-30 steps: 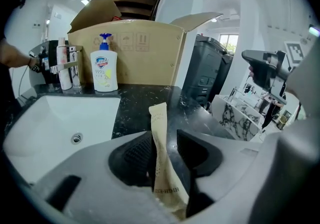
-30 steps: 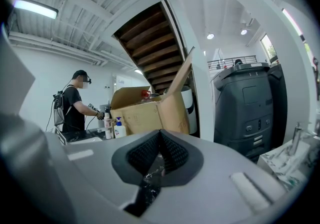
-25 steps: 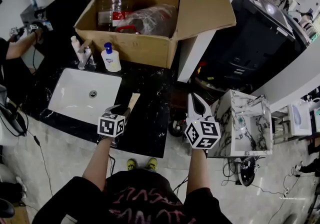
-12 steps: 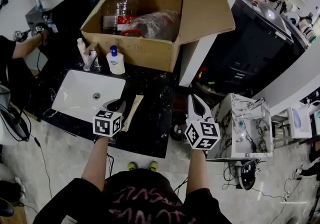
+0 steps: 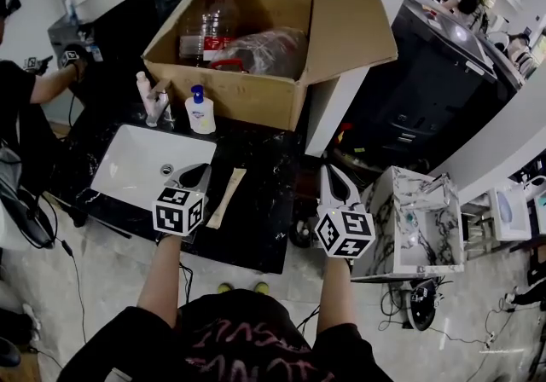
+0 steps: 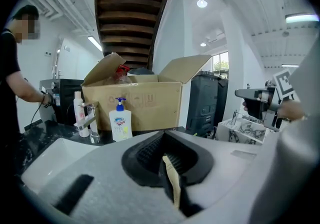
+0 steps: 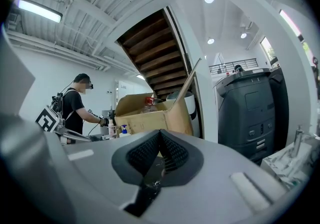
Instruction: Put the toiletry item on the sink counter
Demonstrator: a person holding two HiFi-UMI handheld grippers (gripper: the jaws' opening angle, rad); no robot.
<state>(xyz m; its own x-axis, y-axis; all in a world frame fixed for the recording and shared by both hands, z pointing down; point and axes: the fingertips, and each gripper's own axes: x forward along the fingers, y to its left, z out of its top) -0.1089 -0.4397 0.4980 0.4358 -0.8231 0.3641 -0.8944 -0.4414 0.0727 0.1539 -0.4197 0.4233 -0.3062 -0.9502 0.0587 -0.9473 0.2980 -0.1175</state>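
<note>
The toiletry item [image 5: 225, 198], a flat tan strip, lies on the black sink counter [image 5: 264, 201] between the white basin [image 5: 128, 171] and the counter's right end. My left gripper [image 5: 198, 174] hangs just left of it, with its jaws shut and nothing gripped. In the left gripper view a sliver of the tan item [image 6: 172, 183] shows through the slit under the meeting pads of the left gripper [image 6: 164, 140]. My right gripper [image 5: 334, 177] hovers off the counter's right edge, shut and empty; the right gripper [image 7: 160, 135] points toward the box.
An open cardboard box [image 5: 247, 90] with bottles and a bag stands at the back of the counter. A pump soap bottle [image 5: 200, 112], a faucet [image 5: 158, 103] and a white bottle [image 5: 143, 86] stand behind the basin. A person [image 5: 34, 86] works at the left. A marble stand [image 5: 418, 218] is at the right.
The left gripper's jaws have gone from open to shut, and it has drawn back left and away from the tan item, which stays flat on the counter. The right gripper has hardly moved.
</note>
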